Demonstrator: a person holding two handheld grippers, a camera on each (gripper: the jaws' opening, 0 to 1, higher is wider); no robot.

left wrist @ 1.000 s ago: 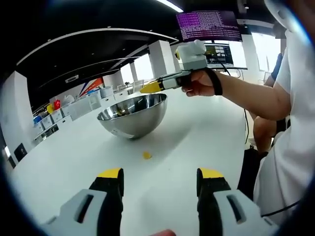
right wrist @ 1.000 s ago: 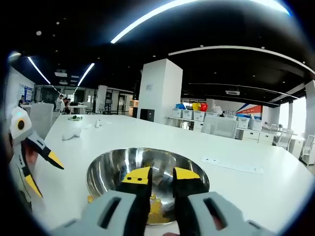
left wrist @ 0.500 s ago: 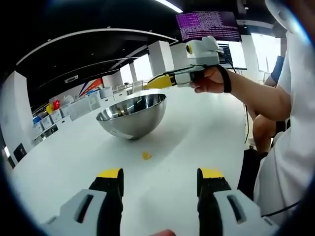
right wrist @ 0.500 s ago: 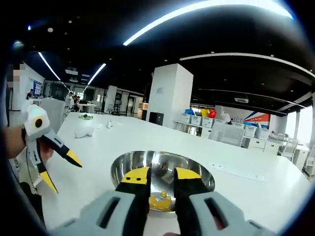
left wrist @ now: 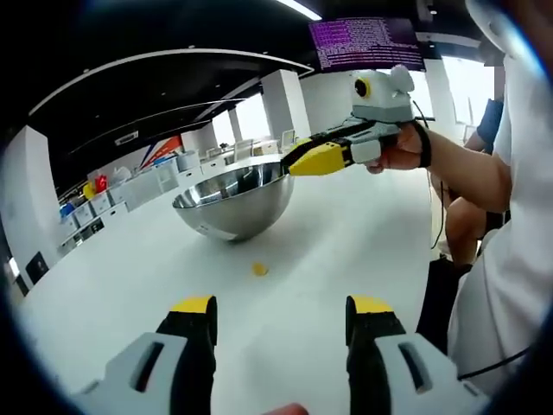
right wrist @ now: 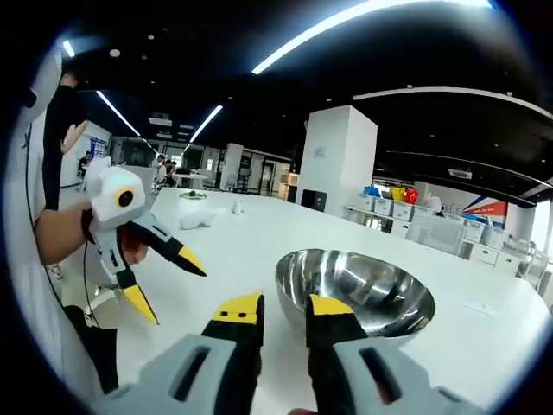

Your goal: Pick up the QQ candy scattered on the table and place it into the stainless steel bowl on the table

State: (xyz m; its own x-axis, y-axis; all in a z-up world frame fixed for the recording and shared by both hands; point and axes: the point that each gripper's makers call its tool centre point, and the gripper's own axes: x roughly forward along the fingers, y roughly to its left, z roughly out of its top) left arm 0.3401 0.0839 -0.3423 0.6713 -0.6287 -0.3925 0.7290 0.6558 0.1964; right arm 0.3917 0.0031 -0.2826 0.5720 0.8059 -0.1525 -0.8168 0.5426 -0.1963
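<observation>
Compared with one second ago, the right gripper [left wrist: 302, 162] has come away from above the stainless steel bowl [left wrist: 233, 204]. In the right gripper view, the bowl then lay directly beneath the jaws; it now sits at about 2 o'clock from the right gripper [right wrist: 282, 313], on the white tabletop [left wrist: 363, 233]. The jaws of this gripper stand a narrow gap apart, and nothing is visible between them. Judgement: a delivery to the bowl is complete and the right gripper is free for another pick.

The left gripper [left wrist: 281, 307] has jaws set wide apart and holds nothing. In the right gripper view, the left gripper [right wrist: 168, 281] is in the air at about 9 o'clock, held by a hand [right wrist: 65, 233], its yellow tips spread.

Location of the task item: one QQ candy [left wrist: 259, 269] lies loose on the tabletop, between the left gripper and the bowl, at about 12 o'clock from the left jaws. It is apart from the bowl, near its base.

Orientation: the candy is a small yellow piece, too small to read a long axis or a pointing direction. The bowl stands upright, opening upward. Its contents cannot be made out at this moment.

Judgement: the remaining candy lies nearest the left gripper's line of approach.
</observation>
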